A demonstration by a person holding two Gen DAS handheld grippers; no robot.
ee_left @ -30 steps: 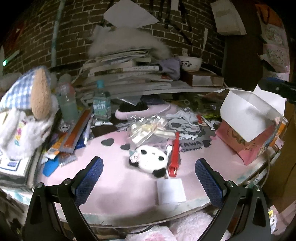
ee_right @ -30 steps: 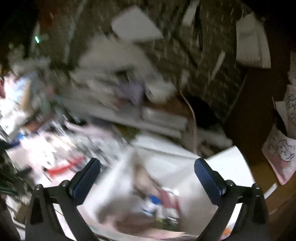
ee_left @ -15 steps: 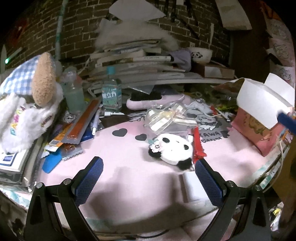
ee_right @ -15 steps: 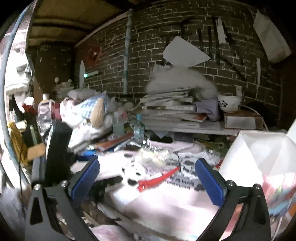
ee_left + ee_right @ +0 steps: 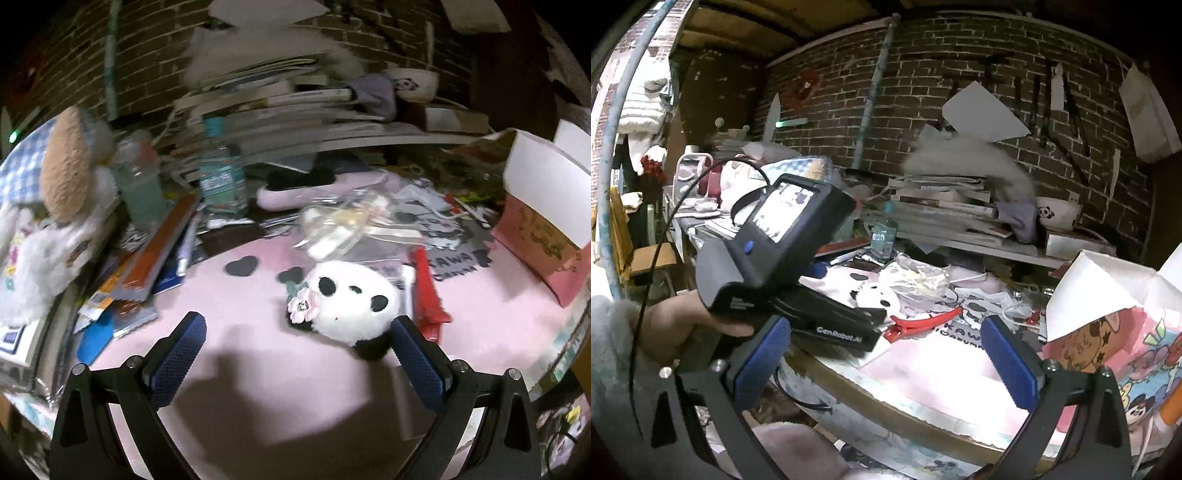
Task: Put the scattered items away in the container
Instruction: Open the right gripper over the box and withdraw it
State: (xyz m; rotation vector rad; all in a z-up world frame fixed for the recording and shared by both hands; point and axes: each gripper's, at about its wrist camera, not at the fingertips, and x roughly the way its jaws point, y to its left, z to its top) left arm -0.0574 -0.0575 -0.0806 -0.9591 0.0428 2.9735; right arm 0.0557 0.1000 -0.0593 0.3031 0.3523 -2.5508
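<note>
— What can't you make out?

— The pile of books (image 5: 280, 107) at the back is smeared with blur, and so are the two bottles (image 5: 221, 173) in front of it. The paper box (image 5: 543, 206) at the right is cut off by the edge of the left view; what it holds is hidden.

— Where are the tools?

— The left tool (image 5: 297, 341) hangs low over the pink counter (image 5: 229, 295), fingers wide apart and empty. The stuffed panda (image 5: 347, 302) lies just ahead, its lower edge touching the right finger (image 5: 417, 360). The right tool (image 5: 886, 358) is spread open too, gripping nothing, near the counter's front edge.

— Anything in the way?

— A red hair clip (image 5: 426, 291) lies right beside the panda, and a crumpled clear bag (image 5: 351, 225) sits just behind it. In the right view the body of the left tool covers part of the panda (image 5: 877, 297). A plush toy (image 5: 55, 206) and a pile of packets (image 5: 147, 266) crowd the left side.
</note>
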